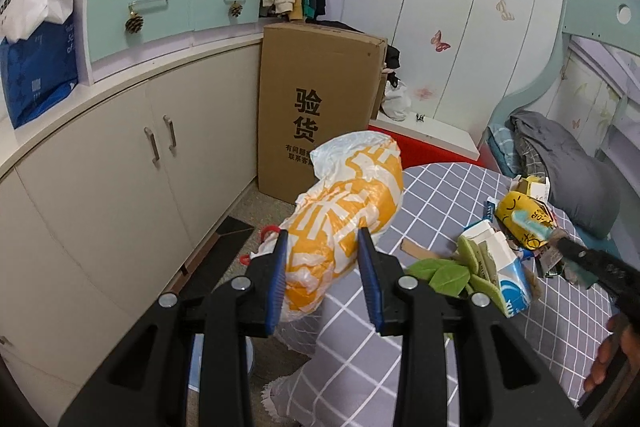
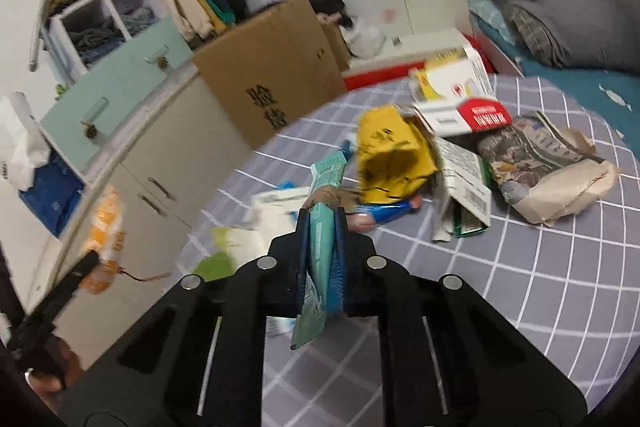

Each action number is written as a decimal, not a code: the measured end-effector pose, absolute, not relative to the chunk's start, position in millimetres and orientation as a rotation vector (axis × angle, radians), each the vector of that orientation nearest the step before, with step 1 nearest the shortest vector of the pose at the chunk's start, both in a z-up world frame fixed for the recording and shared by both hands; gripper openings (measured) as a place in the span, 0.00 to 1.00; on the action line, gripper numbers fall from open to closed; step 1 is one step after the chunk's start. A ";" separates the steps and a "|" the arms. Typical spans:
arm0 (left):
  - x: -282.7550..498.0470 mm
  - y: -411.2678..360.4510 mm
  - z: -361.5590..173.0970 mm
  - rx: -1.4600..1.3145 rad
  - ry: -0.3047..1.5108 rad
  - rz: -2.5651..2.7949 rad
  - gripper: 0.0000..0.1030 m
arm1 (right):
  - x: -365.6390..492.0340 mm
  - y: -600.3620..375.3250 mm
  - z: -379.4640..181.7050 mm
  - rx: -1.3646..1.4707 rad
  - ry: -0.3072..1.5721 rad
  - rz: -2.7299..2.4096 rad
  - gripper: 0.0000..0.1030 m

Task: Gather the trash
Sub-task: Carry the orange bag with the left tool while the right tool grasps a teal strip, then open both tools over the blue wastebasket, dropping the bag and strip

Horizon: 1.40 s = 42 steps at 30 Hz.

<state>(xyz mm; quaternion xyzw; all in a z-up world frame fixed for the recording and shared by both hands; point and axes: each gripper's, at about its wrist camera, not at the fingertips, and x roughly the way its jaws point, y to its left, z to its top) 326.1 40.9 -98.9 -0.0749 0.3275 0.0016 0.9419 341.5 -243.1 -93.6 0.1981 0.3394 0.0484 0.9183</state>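
- The left hand-held gripper (image 1: 324,267) clamps a soft, crinkly orange-and-white plastic bag (image 1: 348,203) beside the grid-patterned bed (image 1: 420,187); light, best held at its gathered neck.
- The right hand-held gripper (image 2: 322,259) pinches a thin, flimsy teal wrapper (image 2: 324,223) above the bed's litter, gripped mid-length.

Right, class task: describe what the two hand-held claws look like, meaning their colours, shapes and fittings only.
Both are alike. The left claw and right claw each have a matte black plastic frame with angular slotted arms, round silver pivot bolts, and two flat fingers lined with ribbed blue pads. No cables, markings or sleeves show.
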 end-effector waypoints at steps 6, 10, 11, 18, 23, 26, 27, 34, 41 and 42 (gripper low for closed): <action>311.5 80.2 -102.9 -0.190 0.669 0.039 0.32 | 323.3 -174.2 -60.9 0.357 0.654 0.269 0.12; 302.9 125.8 -116.9 -0.219 0.696 0.115 0.32 | 325.4 -100.5 -61.4 0.297 0.689 0.415 0.12; 301.6 136.7 -121.9 -0.225 0.706 0.135 0.32 | 328.2 -75.7 -67.0 0.276 0.711 0.456 0.12; 291.7 217.4 -179.6 -0.221 0.847 0.318 0.32 | 350.8 45.6 -130.4 0.169 0.901 0.593 0.12; 290.3 261.7 -219.7 -0.240 0.937 0.402 0.32 | 370.5 107.3 -187.2 0.106 1.039 0.630 0.12; 294.3 279.4 -241.9 -0.248 0.985 0.432 0.32 | 384.0 141.4 -221.2 0.070 1.095 0.656 0.13; 295.4 281.5 -247.1 -0.251 0.997 0.438 0.32 | 387.9 148.2 -227.1 0.062 1.100 0.659 0.21; 303.7 296.7 -272.9 -0.276 1.062 0.460 0.32 | 403.1 161.4 -265.5 0.043 1.142 0.612 0.63; 312.7 287.6 -279.1 -0.266 1.082 0.430 0.33 | 391.8 151.4 -252.1 -0.014 1.069 0.534 0.67; 314.3 285.9 -279.0 -0.262 1.084 0.424 0.33 | 389.2 148.2 -246.7 -0.021 1.043 0.521 0.68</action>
